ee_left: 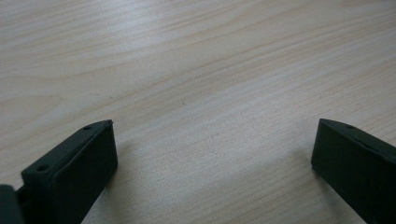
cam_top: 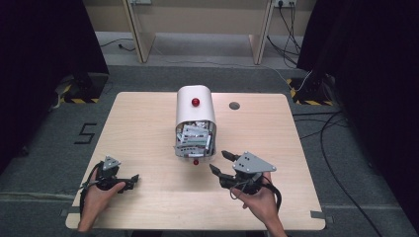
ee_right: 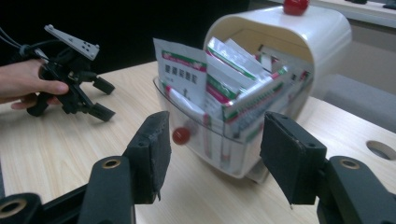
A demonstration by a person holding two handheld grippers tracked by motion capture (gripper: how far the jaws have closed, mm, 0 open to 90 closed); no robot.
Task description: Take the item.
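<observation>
A white rounded box (cam_top: 195, 109) with a red knob on top stands mid-table, its clear front drawer (cam_top: 193, 143) pulled out and stuffed with several packets (ee_right: 224, 88). A small red knob (ee_right: 180, 136) sits on the drawer front. My right gripper (cam_top: 221, 162) hovers just right of the drawer, open, nothing between its fingers (ee_right: 152, 154). My left gripper (cam_top: 132, 180) rests low over the wood at the table's front left, open and empty, with its fingers (ee_left: 79, 172) wide apart.
The wooden table (cam_top: 148, 128) has a round grey cable hole (cam_top: 234, 105) behind the box at the right. Cables (cam_top: 326, 128) trail over the carpet to the right. Two wooden legs of other furniture (cam_top: 138, 34) stand beyond the table.
</observation>
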